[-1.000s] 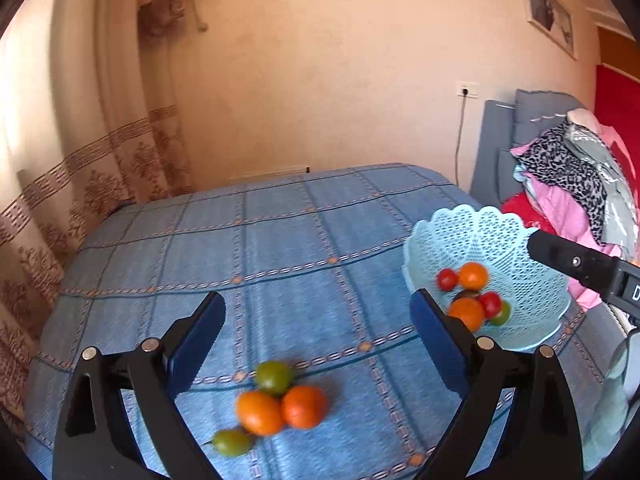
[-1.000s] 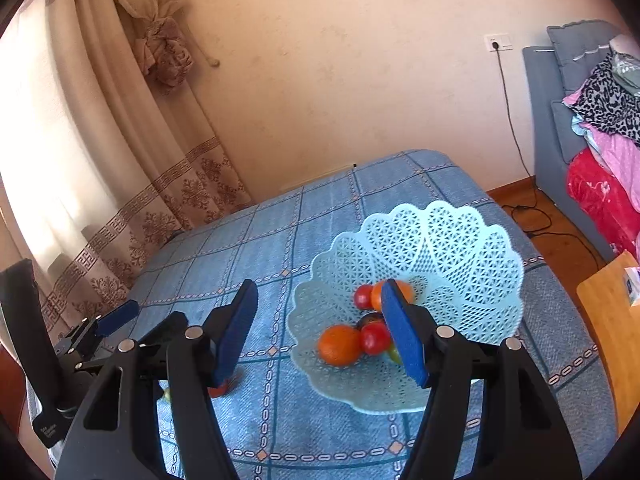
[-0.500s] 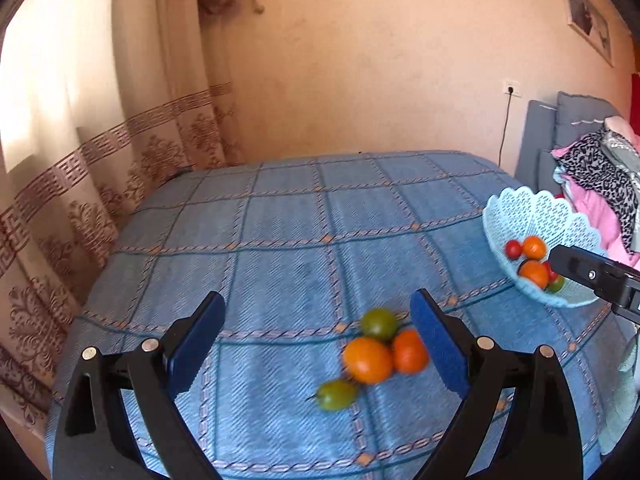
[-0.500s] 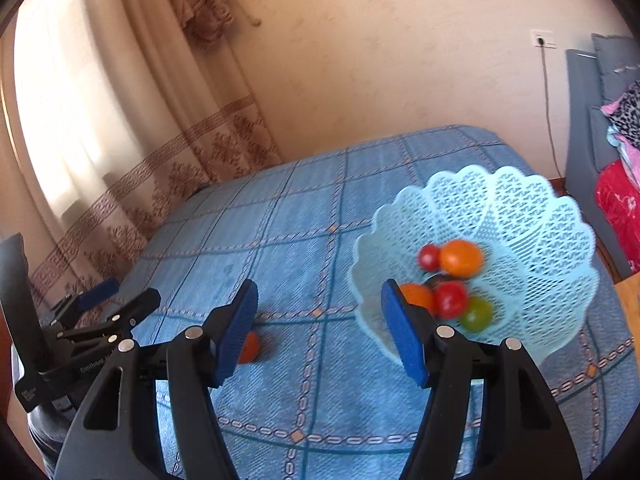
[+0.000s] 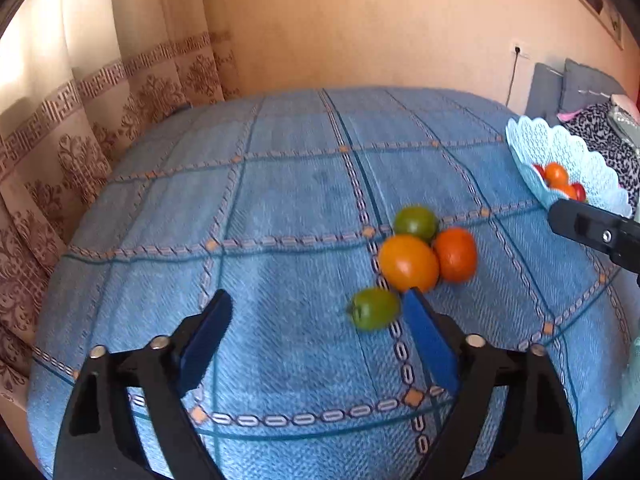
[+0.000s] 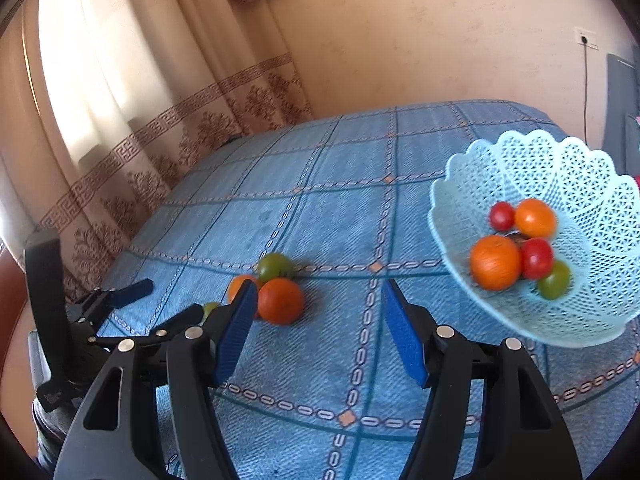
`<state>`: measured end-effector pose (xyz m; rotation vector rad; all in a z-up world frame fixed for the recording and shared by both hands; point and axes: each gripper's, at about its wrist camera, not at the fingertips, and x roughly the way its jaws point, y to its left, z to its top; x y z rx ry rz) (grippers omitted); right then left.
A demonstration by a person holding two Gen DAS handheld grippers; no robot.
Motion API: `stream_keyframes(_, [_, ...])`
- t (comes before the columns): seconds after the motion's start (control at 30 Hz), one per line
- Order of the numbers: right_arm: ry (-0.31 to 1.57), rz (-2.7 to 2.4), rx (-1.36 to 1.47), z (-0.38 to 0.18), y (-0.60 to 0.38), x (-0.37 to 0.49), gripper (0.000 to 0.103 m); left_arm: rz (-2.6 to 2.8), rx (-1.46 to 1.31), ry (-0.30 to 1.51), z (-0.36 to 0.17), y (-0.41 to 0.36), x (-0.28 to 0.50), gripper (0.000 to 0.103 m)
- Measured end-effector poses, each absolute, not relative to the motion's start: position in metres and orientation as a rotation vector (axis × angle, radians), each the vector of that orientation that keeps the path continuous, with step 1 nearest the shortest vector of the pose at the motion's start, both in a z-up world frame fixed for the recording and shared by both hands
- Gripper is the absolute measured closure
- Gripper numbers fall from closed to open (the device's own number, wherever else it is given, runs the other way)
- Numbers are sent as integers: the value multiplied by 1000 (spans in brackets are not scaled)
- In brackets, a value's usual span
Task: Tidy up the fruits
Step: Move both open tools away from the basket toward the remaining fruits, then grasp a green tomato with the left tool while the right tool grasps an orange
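Though right gripper hides part of orange fruit, both jaws gape empty; left gripper narrowing; lacy plastic basket at 3 o'clock

Right gripper occupies the foreground, blue pads apart, nothing between them but blue checked cloth. Left gripper enters at lower left, black, its blue-tipped fingers pointing toward the loose fruit; its jaws have just been closing, and nothing can be seen between them. Four fruits lie clustered on the cloth: green tomato, red-orange tomato, orange one partly behind the right gripper's left pad, and a small green one mostly hidden. Pale blue lattice basket sits at right, holding five visible fruits. Patterned curtain hangs behind.
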<state>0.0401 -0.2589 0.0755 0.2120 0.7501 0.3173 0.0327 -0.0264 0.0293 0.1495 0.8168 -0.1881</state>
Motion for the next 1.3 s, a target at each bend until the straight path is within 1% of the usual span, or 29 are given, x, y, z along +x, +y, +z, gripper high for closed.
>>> stream_keyframes(0.17, [773,332,193,67,-250,41,37,-221,127,847,19,-28,33,27])
stream_keyframes(0.3, [781,340,183,64,-247,42,37,-239,119,860,14,-31,36,37])
stream_keyframes(0.43, [789,343,181,60,-246,43,37,-273,98,892,6,-34,43,38])
stream_keyframes(0.53, [796,350,174,57,-245,44,37,-302,88,897,5,-37,44,47])
stream_keyframes(0.6, [801,357,164,54,-242,44,37,-323,79,896,4,-38,44,59])
stream_keyframes(0.63, [804,363,160,53,-240,44,37,-336,71,893,4,-38,44,61])
stream_keyframes(0.67, [806,371,154,51,-238,44,37,-351,64,890,5,-38,43,68])
stream_keyframes(0.7, [809,381,149,50,-235,44,37,-361,59,887,5,-39,43,72])
stream_keyframes(1.23, [849,426,68,47,-214,57,37,-299,-17,834,15,-19,37,72])
stream_keyframes(1.3, [870,442,73,45,-212,66,40,-295,-25,838,15,-16,38,72])
